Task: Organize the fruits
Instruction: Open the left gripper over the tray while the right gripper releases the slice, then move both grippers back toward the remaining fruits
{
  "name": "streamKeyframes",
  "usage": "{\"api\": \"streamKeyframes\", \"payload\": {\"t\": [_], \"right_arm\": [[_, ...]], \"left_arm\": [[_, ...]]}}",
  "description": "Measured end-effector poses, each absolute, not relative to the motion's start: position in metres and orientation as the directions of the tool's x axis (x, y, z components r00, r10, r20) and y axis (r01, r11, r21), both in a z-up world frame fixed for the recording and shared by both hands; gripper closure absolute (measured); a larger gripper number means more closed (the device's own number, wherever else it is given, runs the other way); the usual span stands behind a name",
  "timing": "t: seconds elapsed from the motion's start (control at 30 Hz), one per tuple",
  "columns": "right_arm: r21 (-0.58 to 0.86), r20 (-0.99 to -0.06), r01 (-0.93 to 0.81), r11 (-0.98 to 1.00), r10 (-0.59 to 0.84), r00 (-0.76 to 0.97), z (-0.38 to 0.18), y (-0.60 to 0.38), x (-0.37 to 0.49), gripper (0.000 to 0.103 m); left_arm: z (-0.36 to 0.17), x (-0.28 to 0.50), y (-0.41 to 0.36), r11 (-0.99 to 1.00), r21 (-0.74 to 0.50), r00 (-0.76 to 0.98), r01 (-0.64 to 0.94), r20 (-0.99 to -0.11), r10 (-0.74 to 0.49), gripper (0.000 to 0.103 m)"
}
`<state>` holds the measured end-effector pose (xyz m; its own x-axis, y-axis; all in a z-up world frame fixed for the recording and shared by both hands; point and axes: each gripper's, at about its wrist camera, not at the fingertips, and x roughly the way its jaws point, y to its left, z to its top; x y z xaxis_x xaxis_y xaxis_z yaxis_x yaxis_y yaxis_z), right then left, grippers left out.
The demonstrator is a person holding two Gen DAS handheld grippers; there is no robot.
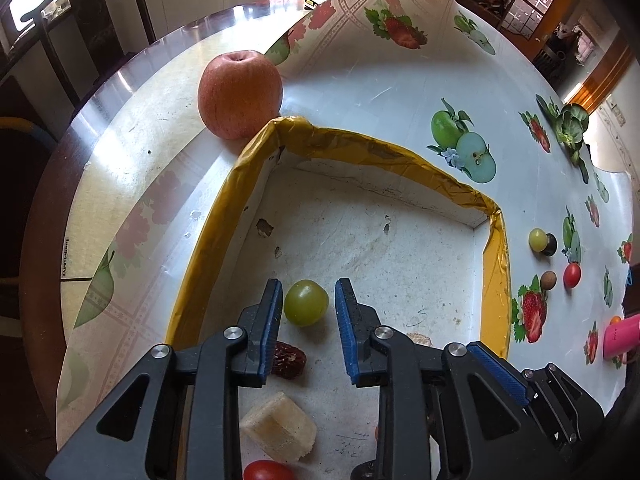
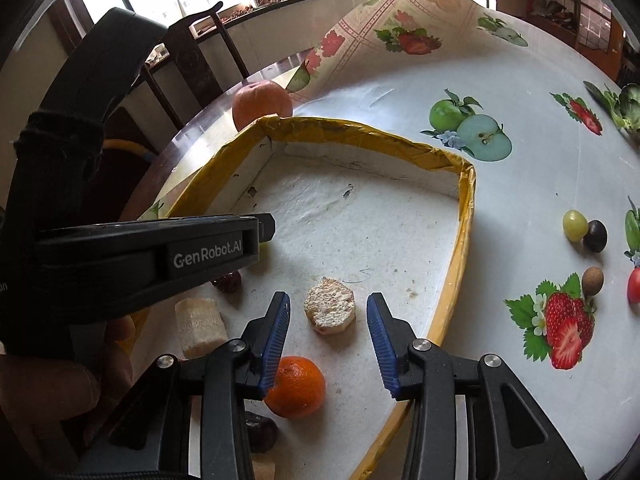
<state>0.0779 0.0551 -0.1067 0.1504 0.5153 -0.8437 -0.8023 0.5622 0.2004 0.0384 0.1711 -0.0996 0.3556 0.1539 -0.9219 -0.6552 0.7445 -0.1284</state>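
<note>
Left gripper [image 1: 307, 312] parted around a smooth round green grape [image 1: 306, 302], unclamped, in the yellow-taped tray [image 1: 496, 264]; right gripper [image 2: 328, 332] wide, empty.

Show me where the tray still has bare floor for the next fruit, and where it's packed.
Free: the tray floor toward its far wall and right rim, beyond the green grape and round cake slice. Crowded: the near-left corner, where the red date, pale chunk, cherry tomato and mandarin cluster.

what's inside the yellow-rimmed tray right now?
Inside the tray: green grape between the open left gripper fingers, red date, two pale cut chunks, orange, cherry tomato, a dark fruit. The grippers cover the near corners.
</note>
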Motion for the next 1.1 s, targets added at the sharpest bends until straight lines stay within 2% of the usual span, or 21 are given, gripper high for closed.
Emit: {"api": "streamKeyframes", "payload": {"t": [0.07,0.13,0.17,0.53,1.1], "right_arm": [[0.204,-0.837,-0.795,0.571,0.523,0.161,-0.1,0.047,0.079,0.062],[0.211,-0.828,-0.786,0.582,0.533,0.173,-0.092,0.038,0.081,0.062],[0.211,-0.824,-0.781,0.588,0.537,0.181,-0.089,0.034,0.082,0.061],[0.222,-0.803,-0.723,0.654,0.544,0.246,-0.062,-0.017,0.093,0.061],[0.226,-0.817,-0.615,0.756,0.491,0.303,-0.07,-0.102,0.122,0.061]], "left_arm": [[-0.093,0.038,0.169,0.746,-0.13,0.366,-0.653,-0.917,0.16,0.073],[-0.085,0.036,0.165,0.748,-0.131,0.379,-0.651,-0.91,0.17,0.062],[-0.082,0.036,0.164,0.75,-0.134,0.386,-0.648,-0.906,0.171,0.061],[-0.06,0.044,0.129,0.787,-0.16,0.428,-0.596,-0.892,0.143,0.061],[-0.057,0.072,0.067,0.838,-0.182,0.443,-0.514,-0.893,0.078,0.061]]}}
